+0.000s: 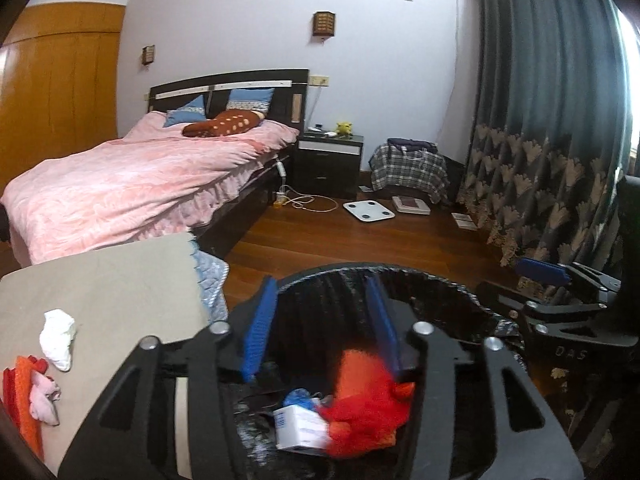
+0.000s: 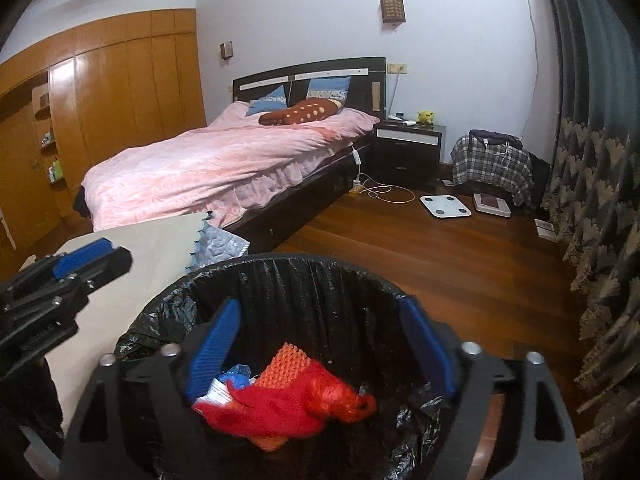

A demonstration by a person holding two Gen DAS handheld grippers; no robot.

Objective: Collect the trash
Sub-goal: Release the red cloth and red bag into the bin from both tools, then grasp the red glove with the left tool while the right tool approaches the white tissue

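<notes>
Left tongs point(image 1: 320, 324): parted, empty, over bin point(image 1: 440, 280).
Right tongs point(image 2: 326, 344): wide, empty, above red net point(image 2: 288, 404).
Left view only: white wad point(image 1: 58, 338) on desk point(image 1: 120, 280).

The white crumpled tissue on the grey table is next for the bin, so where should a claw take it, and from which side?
Grip the white crumpled tissue across its narrow middle, coming from above. It lies loose on the grey table, longer than wide, apart from the pink and orange scraps beside it, so the fingers can probably straddle it freely.
</notes>
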